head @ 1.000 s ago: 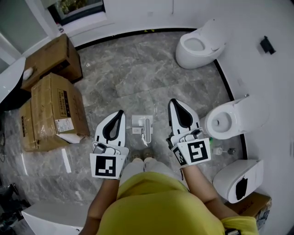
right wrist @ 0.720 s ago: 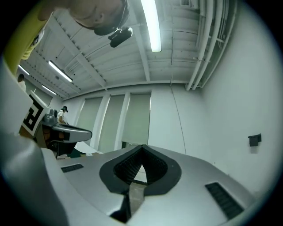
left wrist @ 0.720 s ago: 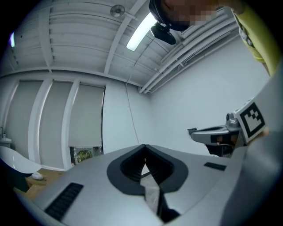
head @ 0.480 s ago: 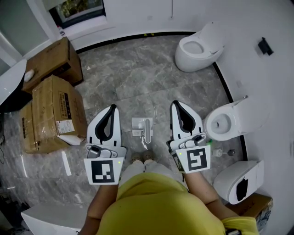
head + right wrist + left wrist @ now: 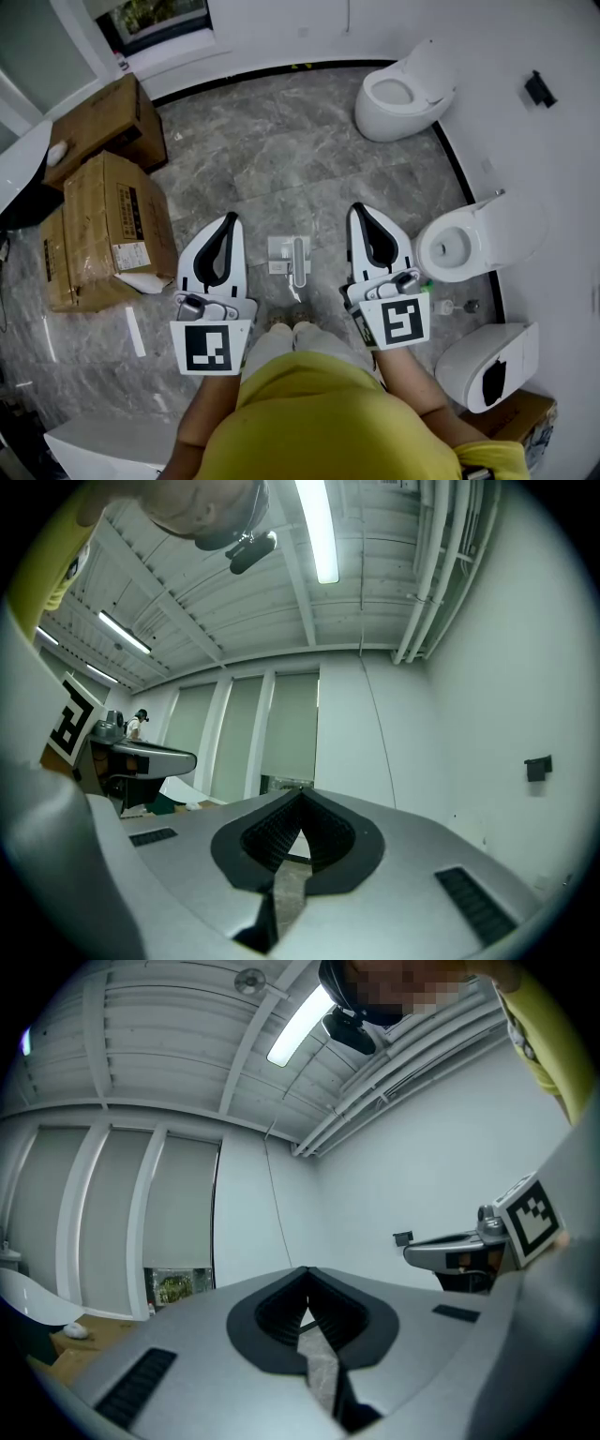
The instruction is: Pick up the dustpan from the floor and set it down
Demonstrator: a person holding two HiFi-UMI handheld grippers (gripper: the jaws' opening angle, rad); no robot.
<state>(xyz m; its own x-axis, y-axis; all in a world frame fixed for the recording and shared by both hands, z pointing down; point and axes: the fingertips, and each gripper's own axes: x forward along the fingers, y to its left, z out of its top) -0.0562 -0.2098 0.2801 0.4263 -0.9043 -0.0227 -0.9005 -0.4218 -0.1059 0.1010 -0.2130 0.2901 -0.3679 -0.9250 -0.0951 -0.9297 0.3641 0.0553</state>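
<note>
The white dustpan (image 5: 285,253) lies flat on the grey marble floor, just in front of the person's feet, its handle (image 5: 299,259) pointing toward them. It shows only in the head view. My left gripper (image 5: 228,221) hovers to its left and my right gripper (image 5: 362,210) to its right, both held level well above the floor and apart from it. Both are shut with nothing between the pads. The left gripper (image 5: 306,1275) and the right gripper (image 5: 300,795) each look out over meeting jaw tips at walls and ceiling.
Cardboard boxes (image 5: 112,225) are stacked at the left, with another box (image 5: 98,127) behind. Toilets stand at the far right (image 5: 403,94), the right (image 5: 469,244) and the near right (image 5: 487,366). A curved white wall bounds the right side.
Both grippers have risen slightly toward the camera, and the left one has shifted a little to the left. The dustpan has not moved.
</note>
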